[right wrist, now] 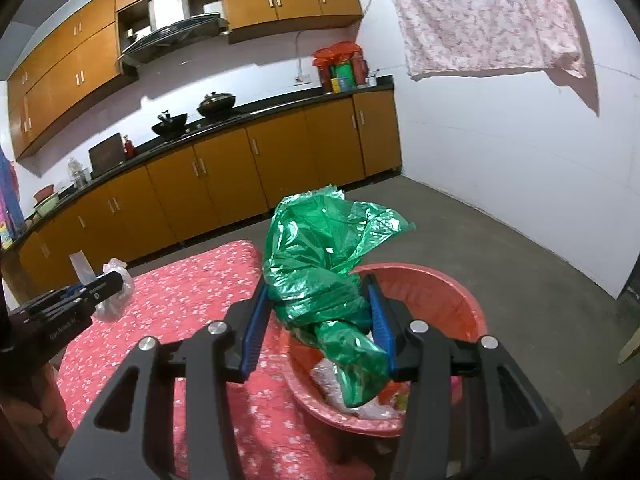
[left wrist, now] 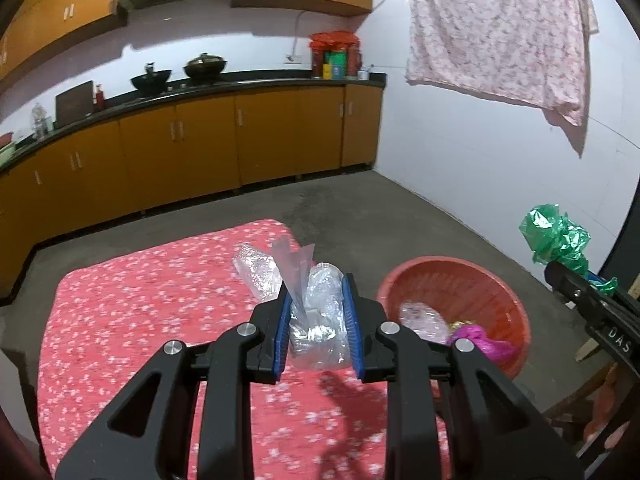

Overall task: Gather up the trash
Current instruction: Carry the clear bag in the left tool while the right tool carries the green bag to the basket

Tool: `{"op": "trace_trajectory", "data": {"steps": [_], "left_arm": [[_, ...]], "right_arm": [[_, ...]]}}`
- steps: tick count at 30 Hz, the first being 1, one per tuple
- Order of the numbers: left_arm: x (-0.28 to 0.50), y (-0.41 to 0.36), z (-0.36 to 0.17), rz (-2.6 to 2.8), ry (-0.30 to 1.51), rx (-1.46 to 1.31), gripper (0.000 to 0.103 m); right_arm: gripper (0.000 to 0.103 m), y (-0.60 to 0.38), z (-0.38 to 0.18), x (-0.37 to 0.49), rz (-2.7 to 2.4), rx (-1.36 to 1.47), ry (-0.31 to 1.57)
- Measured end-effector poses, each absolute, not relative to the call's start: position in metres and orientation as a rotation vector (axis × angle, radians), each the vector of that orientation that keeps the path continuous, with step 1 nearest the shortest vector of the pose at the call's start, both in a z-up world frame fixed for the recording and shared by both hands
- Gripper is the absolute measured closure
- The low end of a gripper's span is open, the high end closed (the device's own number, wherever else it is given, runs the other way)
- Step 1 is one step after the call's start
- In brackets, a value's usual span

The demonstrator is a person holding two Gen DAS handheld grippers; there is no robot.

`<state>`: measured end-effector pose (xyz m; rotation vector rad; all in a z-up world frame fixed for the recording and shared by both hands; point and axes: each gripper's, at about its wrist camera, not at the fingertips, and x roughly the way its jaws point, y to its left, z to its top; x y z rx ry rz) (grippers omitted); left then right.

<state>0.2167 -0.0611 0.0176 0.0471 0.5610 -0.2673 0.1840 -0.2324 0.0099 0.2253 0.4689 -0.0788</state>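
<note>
Both grippers hold trash near the basin

Left gripper (left wrist: 316, 314) clamps clear plastic (left wrist: 320, 320); right gripper (right wrist: 320, 320) clamps a green bag (right wrist: 320, 264) hiding much of the basin (right wrist: 440, 292), which holds wrappers.

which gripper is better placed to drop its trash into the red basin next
Right. The right gripper holds the crumpled green plastic bag directly above the round red plastic basin; the left gripper is beside it.

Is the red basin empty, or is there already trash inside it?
Not empty. The red basin already holds a clear plastic wrapper and a magenta bag; the green bag is not yet dropped.
</note>
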Motion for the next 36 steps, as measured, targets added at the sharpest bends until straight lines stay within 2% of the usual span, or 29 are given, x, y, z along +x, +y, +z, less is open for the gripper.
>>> {"op": "trace_trajectory", "data": {"steps": [36], "left_arm": [[0.268, -0.198, -0.044, -0.544, 0.718, 0.049, 0.078]], "right_arm": [[0.057, -0.315, -0.049, 0.217, -0.186, 0.316, 0.54]]}}
